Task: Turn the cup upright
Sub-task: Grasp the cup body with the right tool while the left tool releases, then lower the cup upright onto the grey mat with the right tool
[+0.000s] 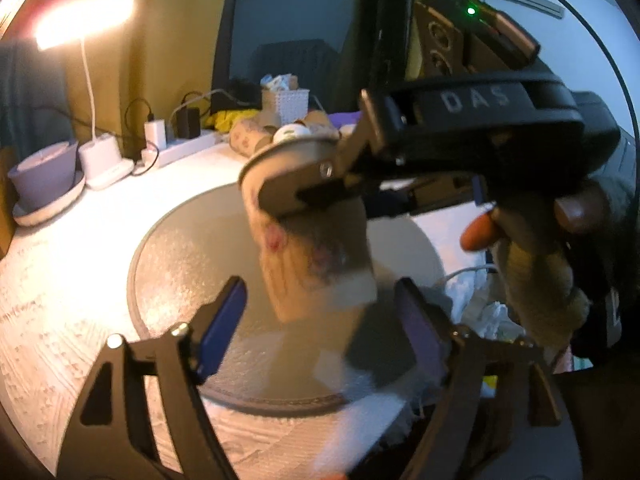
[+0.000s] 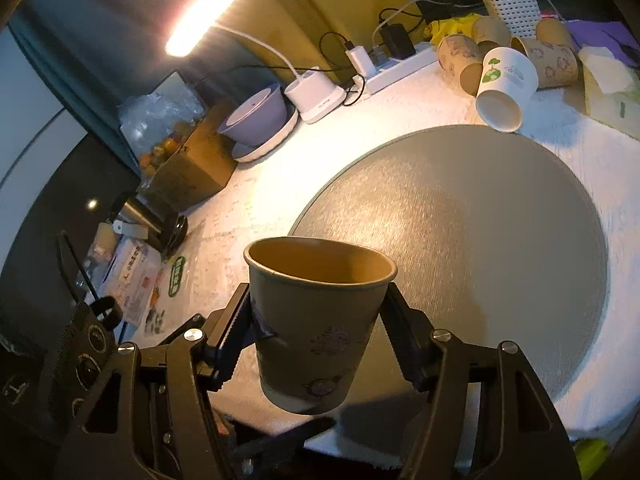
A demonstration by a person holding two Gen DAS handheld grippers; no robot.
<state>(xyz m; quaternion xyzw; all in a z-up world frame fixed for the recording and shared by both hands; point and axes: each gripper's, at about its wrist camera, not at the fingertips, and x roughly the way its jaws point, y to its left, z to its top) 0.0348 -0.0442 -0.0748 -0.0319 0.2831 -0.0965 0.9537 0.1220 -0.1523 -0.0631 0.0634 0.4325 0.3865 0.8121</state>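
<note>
A brown paper cup (image 2: 312,320) with faint printed marks is held upright, mouth up, between the fingers of my right gripper (image 2: 316,320), a little above the near edge of the round grey mat (image 2: 500,220). In the left wrist view the same cup (image 1: 316,264) hangs above the mat (image 1: 192,264), clamped near its rim by the right gripper (image 1: 320,184). My left gripper (image 1: 320,320) is open and empty, its blue-padded fingers (image 1: 224,328) spread just below the cup's base.
Several paper cups (image 2: 504,80) lie on their sides at the back of the white tablecloth (image 2: 248,184). A desk lamp (image 2: 316,92), power strip (image 2: 400,68), purple bowl on a plate (image 2: 256,120), white basket (image 2: 508,4) and box (image 2: 192,168) line the back.
</note>
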